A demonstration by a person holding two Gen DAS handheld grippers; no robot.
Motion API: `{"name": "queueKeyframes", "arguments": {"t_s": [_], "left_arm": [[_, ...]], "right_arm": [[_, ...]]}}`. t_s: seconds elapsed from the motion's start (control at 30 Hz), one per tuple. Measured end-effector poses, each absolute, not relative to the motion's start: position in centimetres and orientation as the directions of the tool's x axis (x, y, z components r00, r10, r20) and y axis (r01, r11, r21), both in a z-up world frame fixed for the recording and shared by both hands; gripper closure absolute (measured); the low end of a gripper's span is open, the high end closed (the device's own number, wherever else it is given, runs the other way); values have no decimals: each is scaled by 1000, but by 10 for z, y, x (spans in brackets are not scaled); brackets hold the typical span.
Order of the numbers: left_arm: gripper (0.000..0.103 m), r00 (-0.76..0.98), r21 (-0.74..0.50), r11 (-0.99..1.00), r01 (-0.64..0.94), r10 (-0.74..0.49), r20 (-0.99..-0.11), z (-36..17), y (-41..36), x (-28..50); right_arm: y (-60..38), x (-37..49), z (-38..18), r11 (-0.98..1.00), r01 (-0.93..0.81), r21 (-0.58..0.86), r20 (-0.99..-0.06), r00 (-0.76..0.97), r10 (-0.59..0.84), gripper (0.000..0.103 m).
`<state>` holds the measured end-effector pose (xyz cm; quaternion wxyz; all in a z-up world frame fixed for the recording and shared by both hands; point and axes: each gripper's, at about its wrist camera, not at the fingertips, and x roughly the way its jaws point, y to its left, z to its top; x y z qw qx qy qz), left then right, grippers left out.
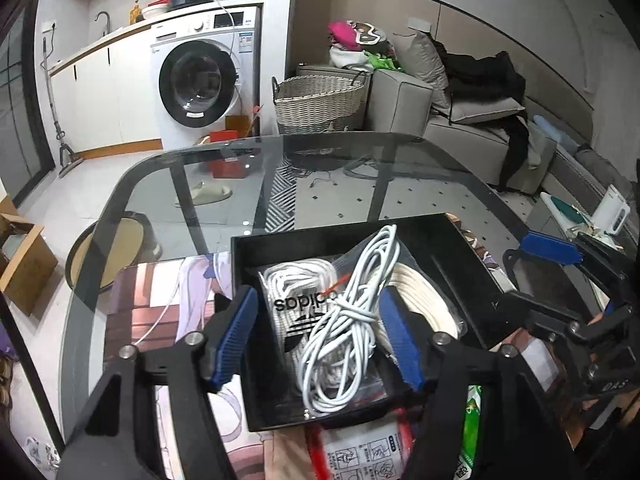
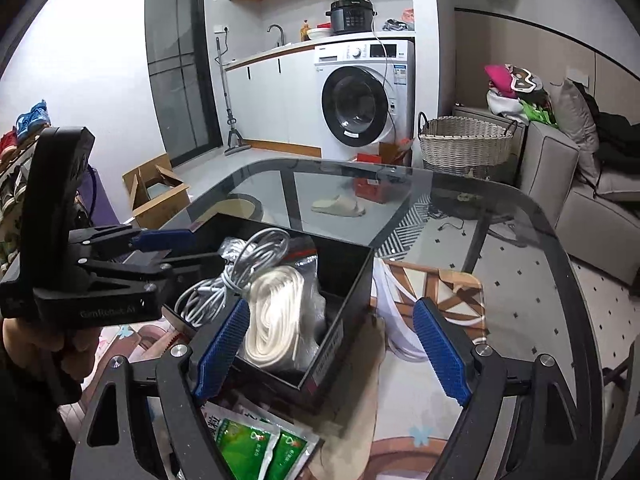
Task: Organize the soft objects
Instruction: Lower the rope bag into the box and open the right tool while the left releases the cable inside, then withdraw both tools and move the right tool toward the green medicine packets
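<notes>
A black open box (image 1: 460, 248) sits on the glass table. Inside lie a bundled white cable (image 1: 352, 320), a clear bag of white laces with a black logo (image 1: 288, 300) and a cream cord coil (image 1: 424, 300). My left gripper (image 1: 318, 338) is open above the box, its blue pads (image 1: 236, 336) on either side of the bag and cable without touching them. My right gripper (image 2: 332, 350) is open too, and straddles the near corner of the box (image 2: 348, 300). The cream coil (image 2: 276, 316) and the cable (image 2: 240, 272) lie just beyond its left pad.
Green sachets (image 2: 248, 448) and a red-and-white packet (image 1: 360, 448) lie in front of the box on a printed mat (image 1: 160, 300). The glass table's rounded far edge (image 1: 280, 140) is bare. Beyond stand a wicker basket (image 1: 320, 100), a washing machine (image 1: 200, 76) and a grey sofa (image 1: 460, 132).
</notes>
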<state>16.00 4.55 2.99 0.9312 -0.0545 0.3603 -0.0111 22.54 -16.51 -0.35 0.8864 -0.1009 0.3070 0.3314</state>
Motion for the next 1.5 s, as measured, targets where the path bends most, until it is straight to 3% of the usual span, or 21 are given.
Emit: {"name": "queueKeyframes", "arguments": {"t_s": [0.1, 0.2, 0.4, 0.83, 1.5], "left_arm": [[11, 740, -121, 993, 2, -82, -668, 29, 41, 161], [7, 735, -72, 997, 11, -57, -675, 26, 30, 162], [7, 723, -108, 994, 17, -87, -686, 24, 29, 152], [5, 767, -102, 995, -14, -55, -639, 35, 25, 87], [5, 726, -95, 994, -49, -30, -687, -3, 30, 61]], "right_arm": [[-167, 222, -6, 756, -654, 31, -617, 583, 529, 13], [-170, 218, -6, 751, -659, 43, -617, 573, 539, 10], [-181, 217, -10, 756, -652, 61, -629, 563, 536, 1], [-200, 182, -29, 755, -654, 44, -680, 534, 502, 1], [-171, 156, -74, 735, -675, 72, -771, 430, 471, 1]]}}
